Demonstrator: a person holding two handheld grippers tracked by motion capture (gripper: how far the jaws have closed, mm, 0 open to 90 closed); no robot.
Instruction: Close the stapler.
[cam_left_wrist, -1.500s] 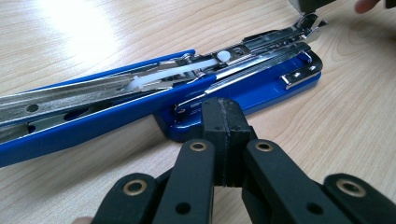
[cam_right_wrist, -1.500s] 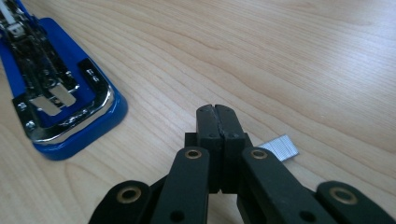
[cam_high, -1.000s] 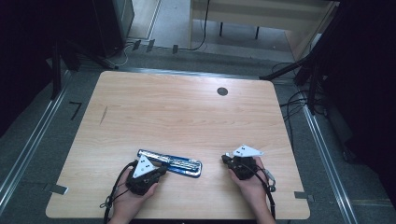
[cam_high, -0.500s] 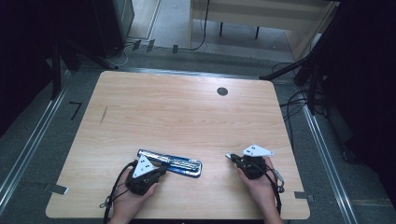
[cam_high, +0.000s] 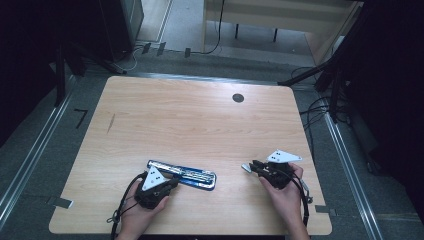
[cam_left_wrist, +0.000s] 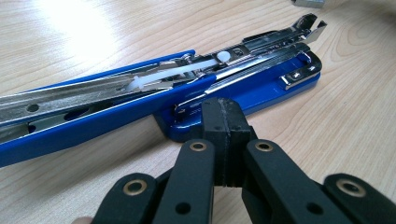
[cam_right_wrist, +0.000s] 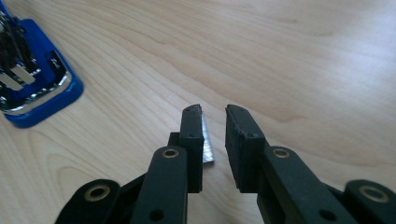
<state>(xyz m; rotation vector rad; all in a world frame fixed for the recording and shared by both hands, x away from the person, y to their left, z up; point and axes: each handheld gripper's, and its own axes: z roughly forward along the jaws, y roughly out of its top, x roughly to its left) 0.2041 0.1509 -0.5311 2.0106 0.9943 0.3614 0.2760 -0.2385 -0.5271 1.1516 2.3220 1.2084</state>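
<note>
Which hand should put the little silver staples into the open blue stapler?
Probably the right. Its tongs have just been opening with the staple strip between them. The left tongs are shut, resting at the stapler, likely steadying it.

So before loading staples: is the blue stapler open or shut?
Open: the blue stapler lies on the table with its metal staple channel exposed.
</note>
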